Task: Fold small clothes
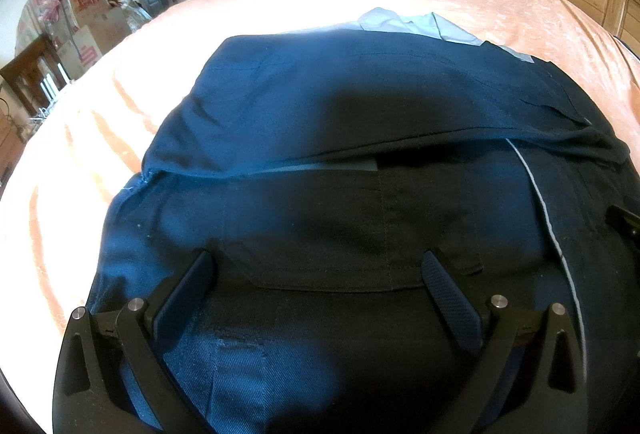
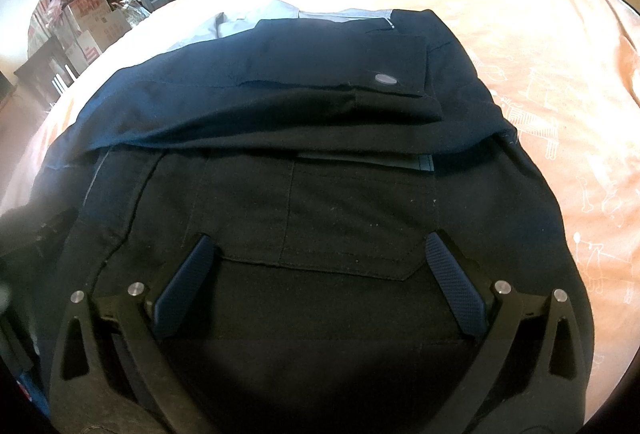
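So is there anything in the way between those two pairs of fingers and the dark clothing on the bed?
Nothing visible. Both the left gripper and right gripper are open directly over the navy garment, with only its own fabric between their fingers.

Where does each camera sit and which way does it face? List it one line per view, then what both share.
Left wrist: sits on the left tool, low over the navy garment, facing across the bed toward a cluttered room; both open fingers show.
Right wrist: sits on the right tool, over the garment's darker right part, facing the same way; its open fingers show.
Shared: garment, grey lining, bed, cardboard boxes.
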Demonstrator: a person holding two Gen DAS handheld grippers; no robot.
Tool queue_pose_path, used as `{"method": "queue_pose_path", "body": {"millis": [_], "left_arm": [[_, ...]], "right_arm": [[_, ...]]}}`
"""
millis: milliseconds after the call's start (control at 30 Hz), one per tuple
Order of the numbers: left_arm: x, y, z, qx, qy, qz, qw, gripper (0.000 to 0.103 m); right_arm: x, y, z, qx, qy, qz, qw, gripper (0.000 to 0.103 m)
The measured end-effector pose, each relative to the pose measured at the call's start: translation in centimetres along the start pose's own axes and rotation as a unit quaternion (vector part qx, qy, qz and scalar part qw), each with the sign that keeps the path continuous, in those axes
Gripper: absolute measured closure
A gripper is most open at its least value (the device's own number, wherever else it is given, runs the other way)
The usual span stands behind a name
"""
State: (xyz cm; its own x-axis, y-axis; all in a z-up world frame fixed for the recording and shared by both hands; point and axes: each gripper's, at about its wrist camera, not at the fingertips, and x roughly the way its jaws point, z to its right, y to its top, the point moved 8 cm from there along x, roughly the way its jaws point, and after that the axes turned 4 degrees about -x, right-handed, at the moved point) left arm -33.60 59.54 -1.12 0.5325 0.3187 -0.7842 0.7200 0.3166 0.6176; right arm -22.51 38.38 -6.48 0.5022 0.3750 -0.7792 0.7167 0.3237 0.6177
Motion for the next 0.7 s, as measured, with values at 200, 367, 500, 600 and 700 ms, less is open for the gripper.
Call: {"method": "queue_pose_path", "body": {"millis": [200, 367, 500, 600, 700], "left_arm": [[-0.11, -0.12, -0.08, 0.000, -0.001, -0.001, 1.0000, 0.000], [0.01, -0.09, 0.02, 0.000, -0.001, -0.002, 1.0000, 0.000], [0.20, 0.01, -0.08, 0.000, -0.003, -0.004, 1.0000, 0.000], [0.28, 0.00, -0.07, -0.001, -0.003, -0.005, 1.0000, 0.000], [0.28, 0.00, -0.12, 0.000, -0.003, -0.006, 1.0000, 0.000]], "right_arm": [[0.15, 0.21, -0.07, 0.003, 0.005, 0.001, 1.000, 0.000], [0.10, 0.20, -0.01, 0.005, 0.007, 0.001, 1.000, 0.000], [0.19, 0.28, 0.59, 0.005, 0.008, 0.001, 1.000, 0.000], [0.19, 0.28, 0.61, 0.005, 0.008, 0.001, 1.000, 0.000], [0.14, 0.27, 0.55, 0.005, 0.007, 0.001, 1.000, 0.000]]}}
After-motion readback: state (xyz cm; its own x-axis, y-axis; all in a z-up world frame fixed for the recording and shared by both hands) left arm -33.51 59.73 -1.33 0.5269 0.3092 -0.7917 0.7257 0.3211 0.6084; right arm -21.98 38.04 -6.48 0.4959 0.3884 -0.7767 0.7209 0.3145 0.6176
